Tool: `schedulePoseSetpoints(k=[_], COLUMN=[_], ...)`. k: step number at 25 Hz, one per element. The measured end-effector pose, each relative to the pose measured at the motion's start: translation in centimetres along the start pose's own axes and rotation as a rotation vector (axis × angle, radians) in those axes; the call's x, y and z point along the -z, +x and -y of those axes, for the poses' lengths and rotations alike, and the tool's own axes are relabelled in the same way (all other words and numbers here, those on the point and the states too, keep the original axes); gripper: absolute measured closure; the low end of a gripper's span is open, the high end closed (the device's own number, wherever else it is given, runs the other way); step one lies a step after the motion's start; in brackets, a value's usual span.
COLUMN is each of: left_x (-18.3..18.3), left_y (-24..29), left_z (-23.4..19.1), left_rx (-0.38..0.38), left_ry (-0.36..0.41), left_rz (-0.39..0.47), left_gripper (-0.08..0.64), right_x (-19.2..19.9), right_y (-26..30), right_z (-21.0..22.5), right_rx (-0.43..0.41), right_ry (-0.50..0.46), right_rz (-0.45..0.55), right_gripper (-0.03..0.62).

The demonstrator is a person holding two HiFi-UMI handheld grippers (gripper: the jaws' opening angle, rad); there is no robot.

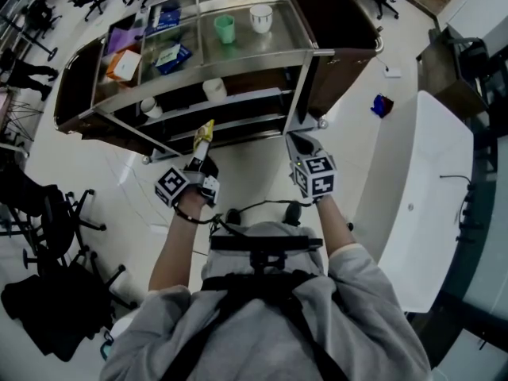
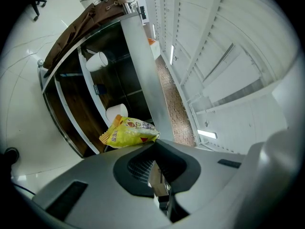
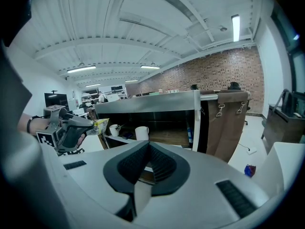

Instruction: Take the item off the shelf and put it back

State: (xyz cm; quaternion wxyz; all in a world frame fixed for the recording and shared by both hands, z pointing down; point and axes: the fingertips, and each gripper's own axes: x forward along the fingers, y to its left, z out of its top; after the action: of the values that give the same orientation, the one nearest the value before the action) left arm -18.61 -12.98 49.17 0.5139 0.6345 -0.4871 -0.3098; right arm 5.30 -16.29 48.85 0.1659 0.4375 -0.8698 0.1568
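A yellow snack bag (image 1: 204, 130) sticks out of my left gripper (image 1: 203, 142), which is shut on it and held level just in front of the steel shelf cart (image 1: 262, 54). In the left gripper view the bag (image 2: 127, 132) lies across the jaw tips (image 2: 155, 143), in front of a white cup (image 2: 116, 112) on a middle shelf. My right gripper (image 1: 302, 144) hovers beside it at the cart's right post, its jaws together with nothing between them (image 3: 149, 144). The right gripper view also shows the left gripper (image 3: 88, 123) with the bag (image 3: 101, 124).
The cart's top holds a green cup (image 1: 225, 28), a white cup (image 1: 261, 17), an orange box (image 1: 125, 65) and blue packets (image 1: 172, 56). Brown covers (image 1: 341, 22) hang on its ends. A white table (image 1: 421, 205) stands right, office chairs (image 1: 55, 213) left, a blue object (image 1: 382, 105) on the floor.
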Motion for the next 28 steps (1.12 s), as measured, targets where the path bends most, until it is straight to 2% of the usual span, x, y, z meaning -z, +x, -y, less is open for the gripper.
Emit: schedulePoseSetpoints(k=[3, 6, 13, 20, 28], left_x=[0.4, 1.2, 2.6, 3.2, 4.4], left_y=[1.0, 2.1, 6.2, 11.4, 17.8], left_z=[0.0, -0.8, -0.9, -1.5, -4.3], left_rx=[0.015, -0.019, -0.030, -0.039, -0.056], left_ry=[0.014, 0.007, 0.017, 0.025, 0.038], left_rz=[-0.017, -0.044, -0.108, -0.151, -0.210], left_gripper=[0.552, 0.552, 0.552, 0.552, 0.552], right_x=[0.0, 0.0, -0.3, -0.9, -0.3], right_y=[0.3, 0.8, 2.7, 5.8, 10.0], right_z=[0.2, 0.4, 0.5, 0.9, 3.2], right_rx=[0.002, -0.001, -0.022, -0.046, -0.060], right_ry=[-0.004, -0.009, -0.012, 0.003, 0.016], right_rz=[-0.006, -0.012, -0.030, -0.034, -0.054], right_gripper=[0.583, 0.583, 0.583, 0.583, 0.583])
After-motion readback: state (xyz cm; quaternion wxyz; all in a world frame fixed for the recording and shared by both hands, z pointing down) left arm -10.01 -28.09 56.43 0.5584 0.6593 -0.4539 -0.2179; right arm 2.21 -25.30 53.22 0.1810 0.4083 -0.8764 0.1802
